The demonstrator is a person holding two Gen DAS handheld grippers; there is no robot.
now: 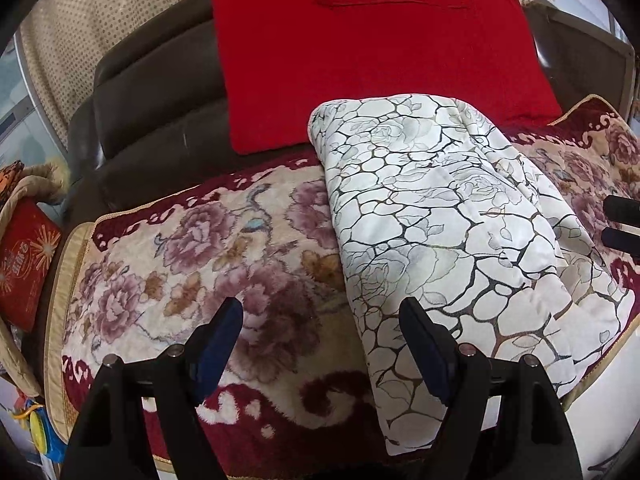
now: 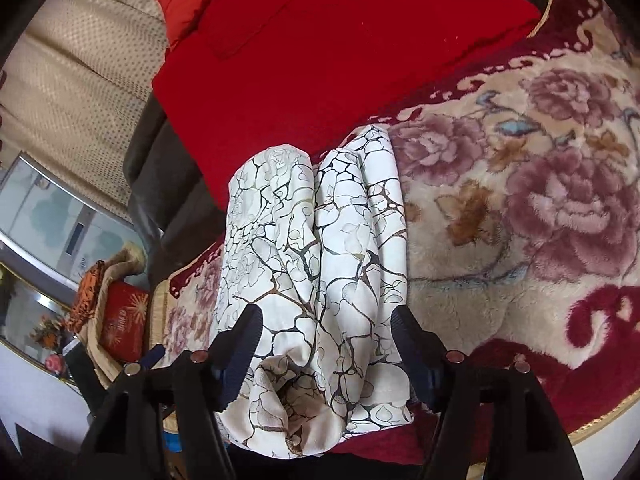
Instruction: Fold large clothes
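A folded white cloth with a dark crackle-and-rose print lies on the floral blanket that covers the sofa seat. My left gripper hovers open over the cloth's near left edge, with only blanket and the cloth's border between its fingers. Two dark fingertips of the right gripper poke in at the far right of that view. In the right wrist view the cloth runs as a long bundle away from me. My right gripper is open and straddles the bundle's near end, one finger on each side.
A red padded garment lies against the brown sofa back behind the cloth. A basket with a red box stands left of the sofa. Beige dotted curtains hang behind. The blanket's gold-trimmed front edge is close below.
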